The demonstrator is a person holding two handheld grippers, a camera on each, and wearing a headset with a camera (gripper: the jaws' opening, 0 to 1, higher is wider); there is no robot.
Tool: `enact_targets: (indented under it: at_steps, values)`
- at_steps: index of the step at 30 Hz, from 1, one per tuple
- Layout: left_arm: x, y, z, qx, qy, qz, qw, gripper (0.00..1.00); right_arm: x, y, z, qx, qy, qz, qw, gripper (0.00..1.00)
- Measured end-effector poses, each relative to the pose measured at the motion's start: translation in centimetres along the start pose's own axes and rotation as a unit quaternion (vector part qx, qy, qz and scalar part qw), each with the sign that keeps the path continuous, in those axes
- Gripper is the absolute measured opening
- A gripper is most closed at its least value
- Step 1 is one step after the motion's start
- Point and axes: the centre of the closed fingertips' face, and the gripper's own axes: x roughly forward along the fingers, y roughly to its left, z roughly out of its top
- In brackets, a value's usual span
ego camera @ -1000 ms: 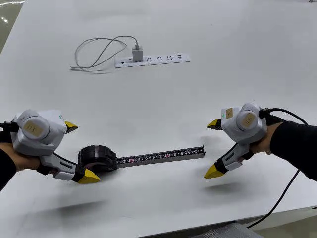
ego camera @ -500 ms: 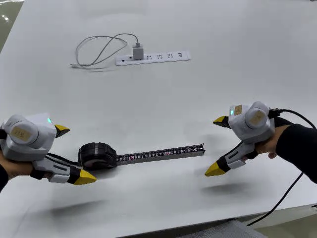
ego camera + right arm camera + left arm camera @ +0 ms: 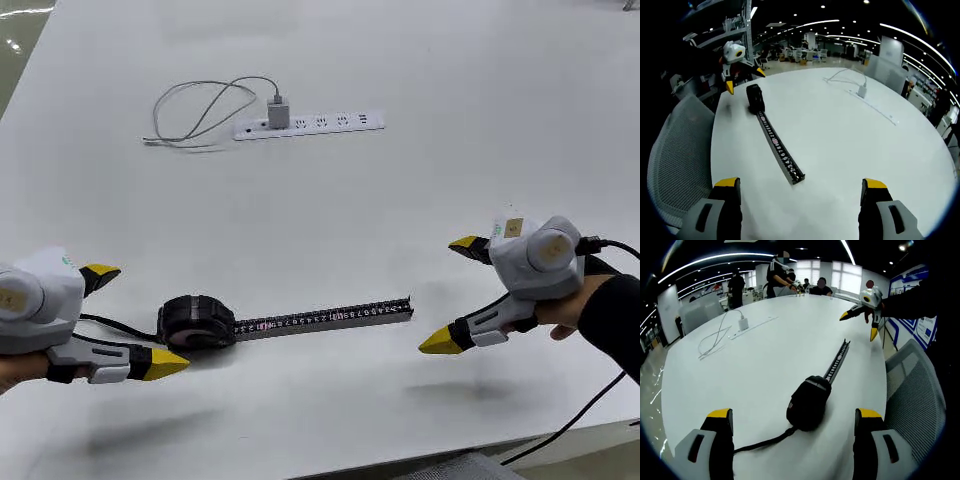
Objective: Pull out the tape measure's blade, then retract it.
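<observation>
Two tools, the left tool [image 3: 133, 317] and the right tool [image 3: 450, 293], flank a tape measure [image 3: 197, 320] on a white desk [image 3: 420, 200], its blade [image 3: 330, 317] drawn out.

Both tools gape wide and hold nothing; the left tool's yellow tips sit just left of the black case [image 3: 809, 402], apart from it; the right tool hovers near the blade's hooked end, clear of it; the blade lies flat on the desk, running right from the case; a thin black strap [image 3: 765, 442] trails from the case toward the left tool; farther back lie a white power strip [image 3: 310, 122] with a charger [image 3: 278, 110] plugged in and a looped grey cable [image 3: 195, 105]; the desk top is smooth, with a soft sheen; the gripper views show an open office with ceiling light strips [image 3: 815, 23], a grey mesh chair [image 3: 912, 390] at the desk's edge, and people [image 3: 777, 277] at its far end.
</observation>
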Motion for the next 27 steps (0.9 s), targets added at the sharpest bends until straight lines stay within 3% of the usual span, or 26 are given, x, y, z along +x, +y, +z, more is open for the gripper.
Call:
enact_targets:
  at_steps: [4, 6, 10, 11, 19, 27]
  values:
    - [-0.5, -0.2, -0.7, -0.014, 0.002, 0.004, 0.9999, 0.99, -0.6, 0.1, -0.2, 0.007, -0.016, -0.014, 0.9998, 0.99]
    - [-0.8, -0.4, -0.2, -0.009, -0.024, 0.011, 0.9996, 0.99, -0.8, 0.2, -0.6, 0.017, -0.019, -0.025, 0.9994, 0.99]
    - [-1.3, -0.4, -0.6, -0.027, -0.028, 0.022, 0.9990, 0.99, -0.8, 0.6, -2.0, 0.028, -0.020, -0.033, 0.9989, 0.99]
    - [-1.3, -0.6, -0.9, -0.039, -0.022, 0.020, 0.9988, 0.99, -0.8, 0.9, -2.3, 0.029, -0.018, -0.032, 0.9989, 0.99]
    - [-1.5, -1.5, -2.4, -0.035, -0.014, 0.028, 0.9989, 0.99, -2.0, 1.5, -3.1, 0.058, -0.032, -0.048, 0.9966, 0.99]
    - [-2.1, -2.4, -3.5, -0.055, -0.015, 0.037, 0.9977, 0.99, -3.4, 1.7, -3.5, 0.050, -0.034, -0.057, 0.9965, 0.99]
